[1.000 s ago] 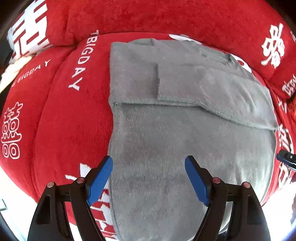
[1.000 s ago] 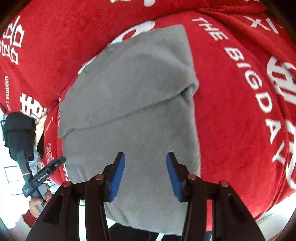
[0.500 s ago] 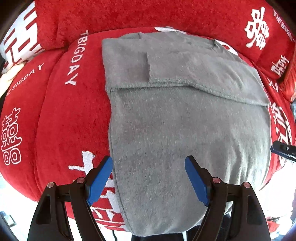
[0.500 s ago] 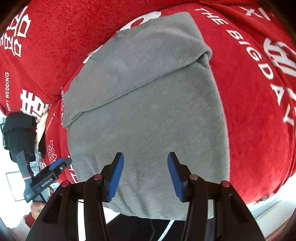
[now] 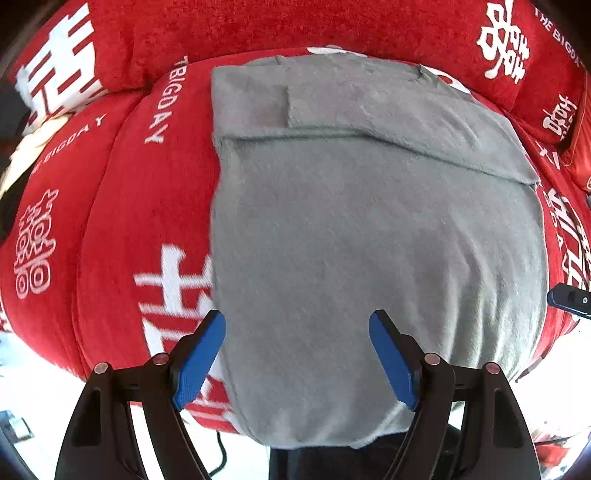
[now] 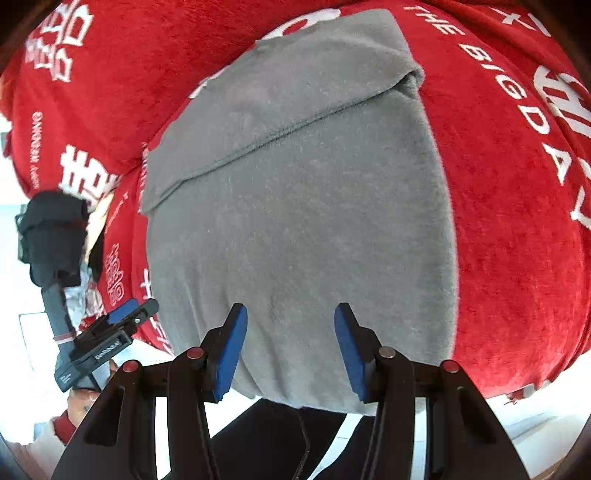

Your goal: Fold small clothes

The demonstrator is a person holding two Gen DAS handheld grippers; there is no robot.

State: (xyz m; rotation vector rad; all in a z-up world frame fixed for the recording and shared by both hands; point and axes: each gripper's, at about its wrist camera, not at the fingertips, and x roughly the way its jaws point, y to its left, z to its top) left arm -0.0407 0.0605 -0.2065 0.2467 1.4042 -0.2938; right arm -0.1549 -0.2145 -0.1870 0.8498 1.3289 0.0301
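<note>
A grey fleece garment (image 5: 362, 229) lies flat on a red cushion (image 5: 110, 229), its sleeves folded across the upper part; its near hem hangs over the cushion's front edge. My left gripper (image 5: 297, 354) is open above the hem's left part, blue pads (image 5: 199, 354) empty. In the right wrist view the same garment (image 6: 295, 206) fills the middle, and my right gripper (image 6: 291, 350) hovers open over the near hem with nothing between its fingers. The left gripper (image 6: 125, 317) shows at the left of that view, held by a hand.
The red cushion (image 6: 517, 229) carries white lettering and characters, and a red backrest (image 5: 295, 26) rises behind it. A bright floor shows below the cushion's front edge. A dark cable hangs under the hem (image 6: 306, 435).
Both grippers have drawn back toward me, so more of the garment's near hem and the cushion's front edge show. Both stayed open and empty.
</note>
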